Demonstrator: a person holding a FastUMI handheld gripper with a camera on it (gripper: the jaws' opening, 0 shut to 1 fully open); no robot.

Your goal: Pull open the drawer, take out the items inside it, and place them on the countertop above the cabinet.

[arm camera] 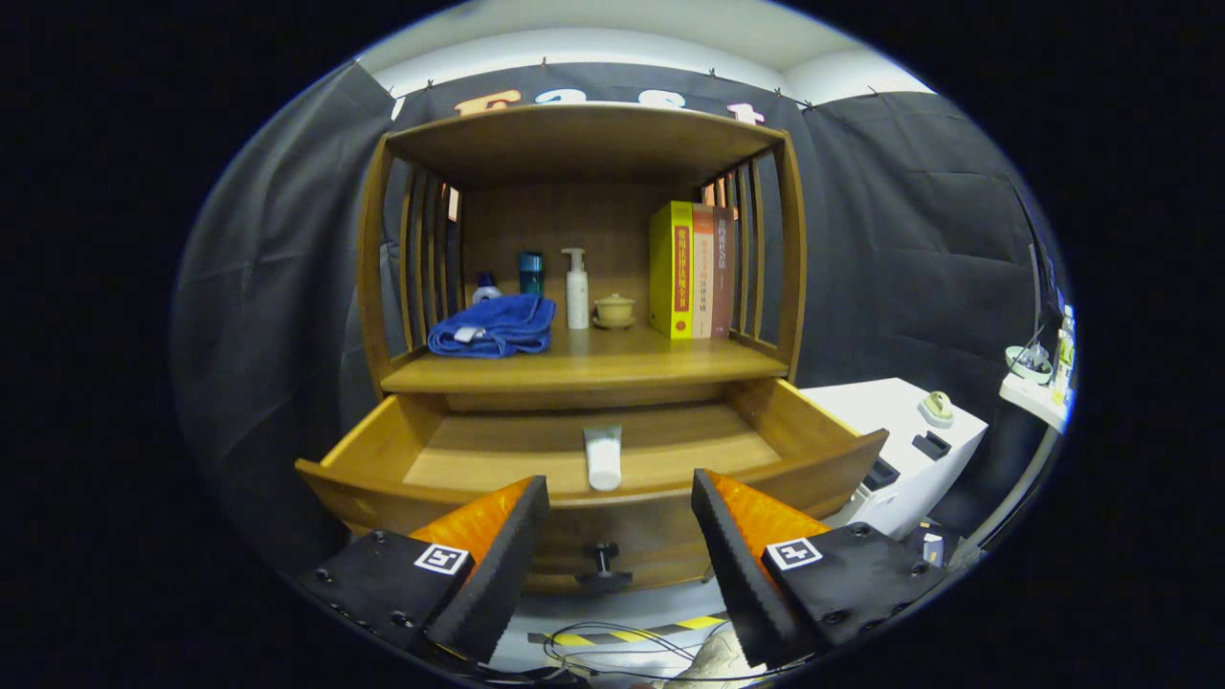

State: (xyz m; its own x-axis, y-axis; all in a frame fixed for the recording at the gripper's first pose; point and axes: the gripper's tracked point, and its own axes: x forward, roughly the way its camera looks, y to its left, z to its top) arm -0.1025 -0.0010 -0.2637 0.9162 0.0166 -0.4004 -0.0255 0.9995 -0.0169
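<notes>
Wooden cabinet, open-fronted, with slatted sides, stood against the booth's dark cloth wall. Drawer below the countertop was pulled well out, its dark knob on the front panel between the fingers. One item lay in the drawer: a white tube, lengthwise, roughly mid-drawer, cap end toward the front panel, just beyond the fingers and between them.

Gripper was held in front of the drawer, fingers spread wide apart, nothing between them, touching nothing.

On the countertop, left to right: a folded blue towel near the front left; behind it a small bottle and a teal bottle; a white pump bottle, upright; a small lidded cup on a saucer; three upright books, yellow, orange and brown, against the right slats.

Beside the cabinet, to the right: a white unit with small objects on top. Cables and striped tape lay on the floor below the fingers.
</notes>
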